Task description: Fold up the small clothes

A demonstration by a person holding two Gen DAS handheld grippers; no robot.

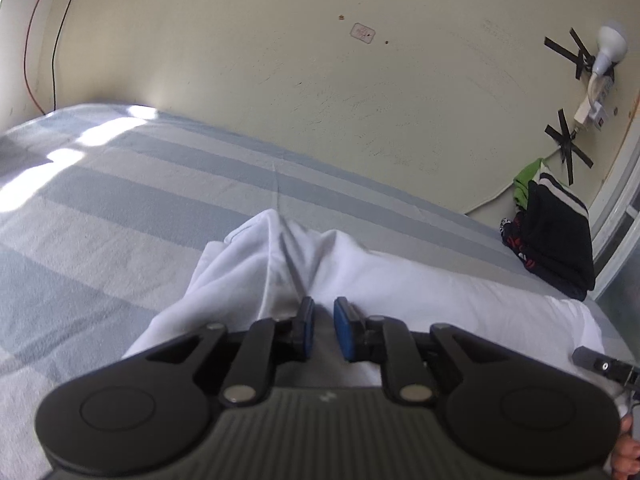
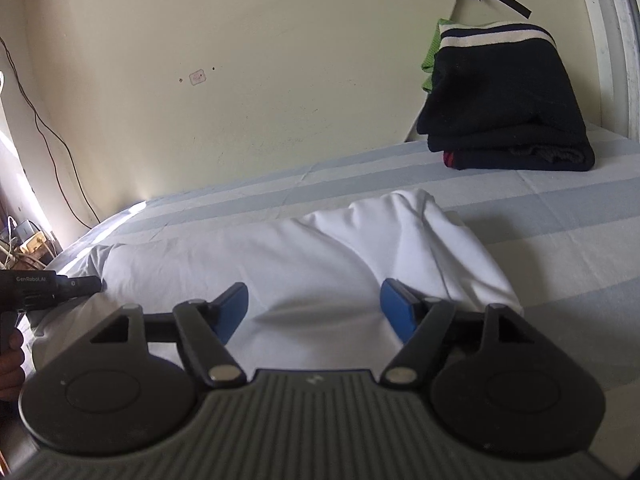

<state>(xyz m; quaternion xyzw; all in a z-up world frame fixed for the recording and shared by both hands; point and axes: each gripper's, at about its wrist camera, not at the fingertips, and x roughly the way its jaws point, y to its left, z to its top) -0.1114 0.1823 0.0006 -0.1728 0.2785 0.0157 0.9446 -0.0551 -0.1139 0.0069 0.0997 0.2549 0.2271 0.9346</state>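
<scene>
A white garment (image 1: 256, 256) lies crumpled on the striped blue-grey bed sheet (image 1: 100, 208), with a raised fold at its far end. My left gripper (image 1: 325, 322) hovers low over it, its blue pads (image 1: 345, 330) a narrow gap apart with only cloth showing below them. In the right wrist view the same white garment (image 2: 304, 256) spreads across the sheet (image 2: 560, 240). My right gripper (image 2: 314, 308) stands wide open just above it, nothing pinched. The left gripper's body (image 2: 60, 284) shows at that view's left edge, held by a hand (image 2: 10, 356).
A stack of folded dark clothes (image 2: 504, 108) with a white-striped top and a green piece (image 2: 432, 56) behind it sits at the bed's far right, against the wall. Cables (image 2: 60, 152) hang at the left wall. A taped lamp bulb (image 1: 610, 44) is fixed on the wall.
</scene>
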